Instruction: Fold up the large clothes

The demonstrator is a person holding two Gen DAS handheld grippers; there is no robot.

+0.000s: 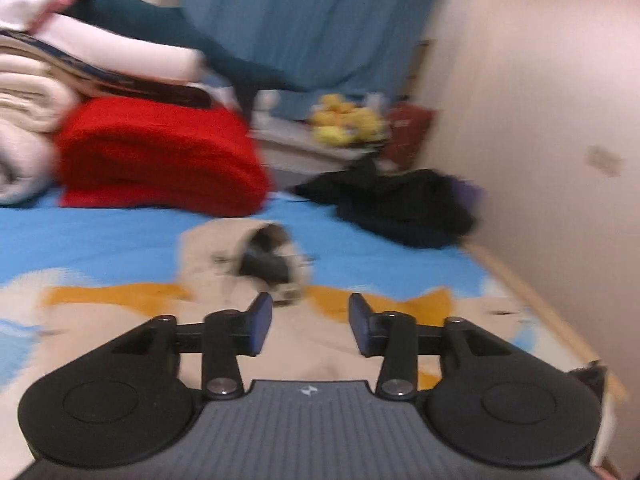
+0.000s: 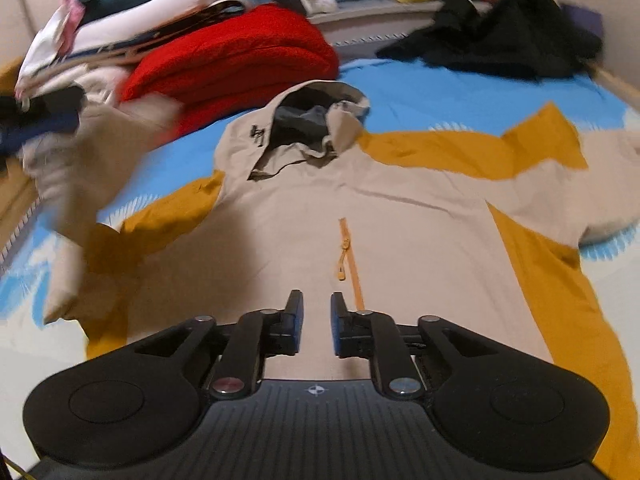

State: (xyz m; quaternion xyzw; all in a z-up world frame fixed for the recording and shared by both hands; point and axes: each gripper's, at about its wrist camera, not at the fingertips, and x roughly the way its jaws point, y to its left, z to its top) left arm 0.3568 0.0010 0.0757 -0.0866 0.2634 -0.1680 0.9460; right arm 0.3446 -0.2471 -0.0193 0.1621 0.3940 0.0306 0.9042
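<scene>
the jacket (image 2: 400, 216) runs off the lower right edge. its left sleeve (image 2: 80, 184) is smeared by blur. the pile (image 1: 60, 92) is cut off at the left.

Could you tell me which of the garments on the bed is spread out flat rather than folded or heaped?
The beige and mustard hooded jacket; the red blanket is folded and the black clothes lie heaped.

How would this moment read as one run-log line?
jacket: flat on bed, hood up top | left tool: open, empty | right tool: open, empty
</scene>
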